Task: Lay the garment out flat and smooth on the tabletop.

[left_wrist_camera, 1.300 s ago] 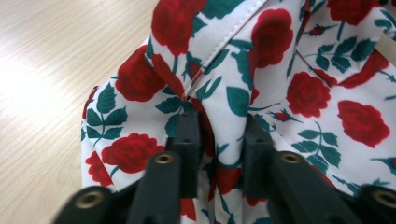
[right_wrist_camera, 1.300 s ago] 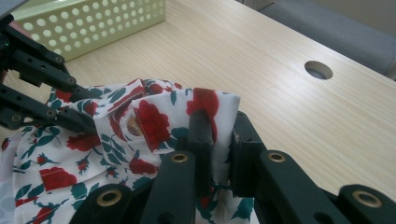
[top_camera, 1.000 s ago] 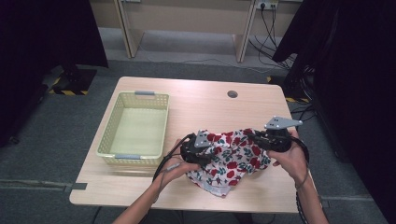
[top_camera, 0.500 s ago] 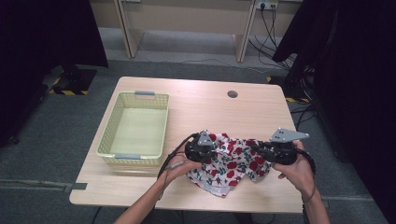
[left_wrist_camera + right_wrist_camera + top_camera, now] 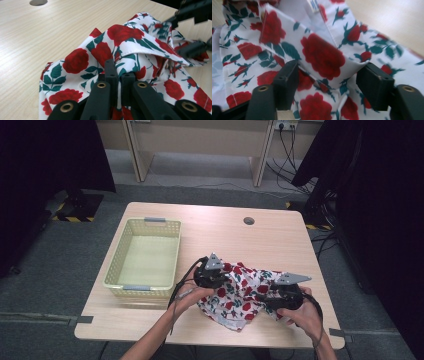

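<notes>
A white cloth with red roses and green leaves [image 5: 244, 296] lies crumpled on the near right part of the wooden table [image 5: 220, 230]. My left gripper [image 5: 225, 279] sits at the cloth's left edge. In the left gripper view, the left gripper [image 5: 119, 71] is shut on a raised fold of the cloth [image 5: 75, 60]. My right gripper [image 5: 266, 300] rests low at the cloth's right side. Its jaws have just been opening; in the right gripper view, the right gripper [image 5: 329, 82] stands open with a fold of the cloth [image 5: 322, 55] loose between its jaws. The right gripper [image 5: 178, 37] also appears across the cloth.
A pale yellow plastic basket [image 5: 116, 270] stands on the left half of the table, with nothing seen inside. A round cable hole [image 5: 248, 220] sits near the far edge. Bare wood lies beyond the cloth. Dark curtains and cables surround the table.
My right gripper has sunk toward the near edge and its jaws have spread apart, letting the cloth's right side drop onto the table. My left gripper stays in place.
</notes>
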The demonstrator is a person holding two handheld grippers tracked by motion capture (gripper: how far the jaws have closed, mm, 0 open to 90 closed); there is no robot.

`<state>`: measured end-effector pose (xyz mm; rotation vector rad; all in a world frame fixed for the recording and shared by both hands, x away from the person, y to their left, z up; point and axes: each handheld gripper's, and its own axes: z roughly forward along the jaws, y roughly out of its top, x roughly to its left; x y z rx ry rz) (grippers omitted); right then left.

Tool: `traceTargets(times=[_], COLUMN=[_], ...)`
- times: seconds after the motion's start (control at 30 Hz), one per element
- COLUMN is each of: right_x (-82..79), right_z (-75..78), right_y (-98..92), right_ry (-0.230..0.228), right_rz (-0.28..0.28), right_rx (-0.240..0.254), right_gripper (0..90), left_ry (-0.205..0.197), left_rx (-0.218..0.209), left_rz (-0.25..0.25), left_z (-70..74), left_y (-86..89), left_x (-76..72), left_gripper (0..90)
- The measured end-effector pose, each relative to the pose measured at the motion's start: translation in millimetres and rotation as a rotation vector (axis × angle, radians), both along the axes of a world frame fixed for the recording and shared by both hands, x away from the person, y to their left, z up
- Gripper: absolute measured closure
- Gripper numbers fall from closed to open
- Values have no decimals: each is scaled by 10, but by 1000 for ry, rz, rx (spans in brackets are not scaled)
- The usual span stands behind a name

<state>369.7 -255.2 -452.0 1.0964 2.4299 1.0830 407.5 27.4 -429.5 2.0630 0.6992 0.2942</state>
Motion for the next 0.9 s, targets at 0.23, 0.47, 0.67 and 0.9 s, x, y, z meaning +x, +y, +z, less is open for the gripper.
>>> traceTargets(times=[0.23, 0.47, 0.67, 0.9], right_x=[-34, -51, -157, -273], right_z=[-183, 13, 355, 939], right_y=[36, -3, -31, -37], right_ry=[5, -73, -124, -199], right_rz=[13, 39, 126, 185], right_rx=[-2, 60, 44, 51], right_gripper=[375, 728, 839, 841], left_ry=[5, -17, -50, -125], left_rx=[-8, 33, 40, 0], left_rz=[16, 6, -31, -88], left_z=[4, 42, 204, 692], left_y=[56, 70, 136, 233], left_x=[28, -15, -176, -452], left_gripper=[868, 859, 863, 863])
